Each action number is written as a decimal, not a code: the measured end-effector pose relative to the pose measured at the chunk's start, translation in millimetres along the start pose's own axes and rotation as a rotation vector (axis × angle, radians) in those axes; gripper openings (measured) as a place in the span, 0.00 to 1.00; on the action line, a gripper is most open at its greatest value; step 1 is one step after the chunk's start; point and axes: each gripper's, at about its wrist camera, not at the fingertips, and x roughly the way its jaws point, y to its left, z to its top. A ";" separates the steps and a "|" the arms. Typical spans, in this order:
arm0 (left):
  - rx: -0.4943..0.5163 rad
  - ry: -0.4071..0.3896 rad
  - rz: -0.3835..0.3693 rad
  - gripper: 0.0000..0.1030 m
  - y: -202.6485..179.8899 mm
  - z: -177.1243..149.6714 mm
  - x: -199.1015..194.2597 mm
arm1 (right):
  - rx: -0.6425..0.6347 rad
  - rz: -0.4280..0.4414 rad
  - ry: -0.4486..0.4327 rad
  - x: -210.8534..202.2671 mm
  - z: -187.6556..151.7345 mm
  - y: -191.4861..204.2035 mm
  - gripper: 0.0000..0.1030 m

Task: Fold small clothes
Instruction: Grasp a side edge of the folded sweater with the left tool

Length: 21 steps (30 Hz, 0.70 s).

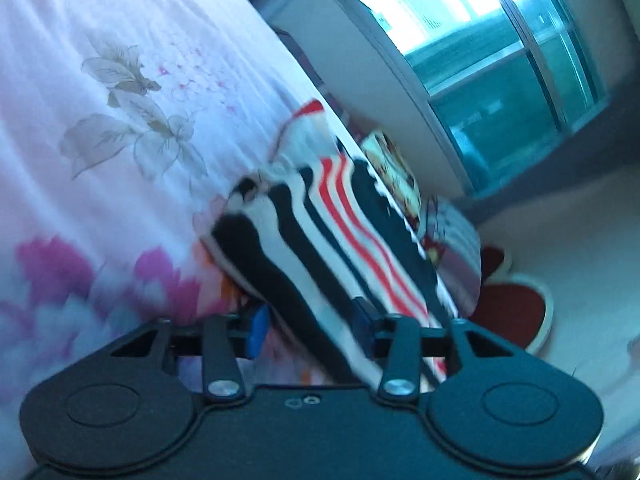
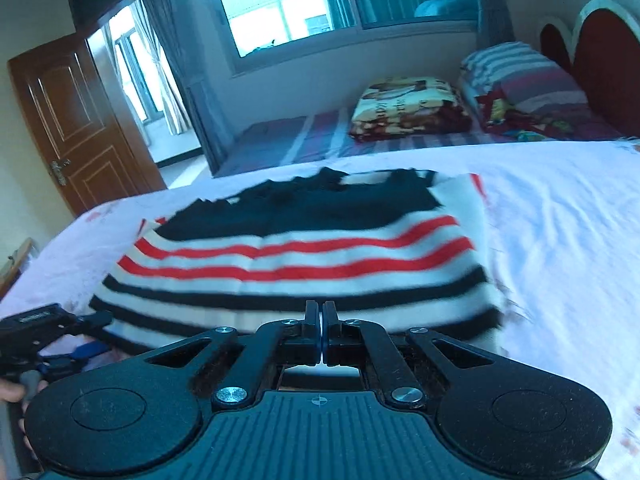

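While our left gripper (image 1: 312,332) is gaping wide around the striped sweater's (image 2: 296,248) near left corner on the bed (image 2: 560,216), our right gripper (image 2: 321,320) is pinching its near hem, stripes running crosswise ahead of us.

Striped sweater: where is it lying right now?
The striped sweater lies on the floral bedsheet, straight ahead of the right gripper, with the left gripper at its left edge.

sweaters (image 2: 296,256) – 1 | claws (image 2: 321,320) – 2 | pillows (image 2: 408,106) – 2
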 end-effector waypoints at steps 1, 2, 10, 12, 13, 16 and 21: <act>-0.021 -0.013 -0.005 0.33 1.6 4.0 5.9 | 0.002 0.009 -0.005 7.4 4.1 1.9 0.00; -0.036 -0.026 -0.006 0.32 2.6 7.6 11.2 | 0.003 0.019 -0.007 15.7 8.4 3.3 0.00; -0.037 -0.062 0.010 0.27 -5.4 24.8 40.8 | -0.038 0.091 0.042 91.0 20.4 25.0 0.00; -0.060 -0.050 0.019 0.16 -5.4 27.5 41.9 | -0.069 0.091 0.049 101.9 18.0 32.7 0.00; -0.088 -0.056 -0.008 0.14 -5.2 28.6 36.8 | -0.085 0.093 0.050 105.4 16.3 36.4 0.00; -0.041 -0.120 -0.094 0.14 -10.0 27.6 18.3 | -0.169 0.061 0.062 118.7 6.4 44.2 0.00; -0.101 -0.061 -0.060 0.13 14.8 24.9 28.6 | -0.165 0.065 0.058 129.4 -1.5 35.6 0.00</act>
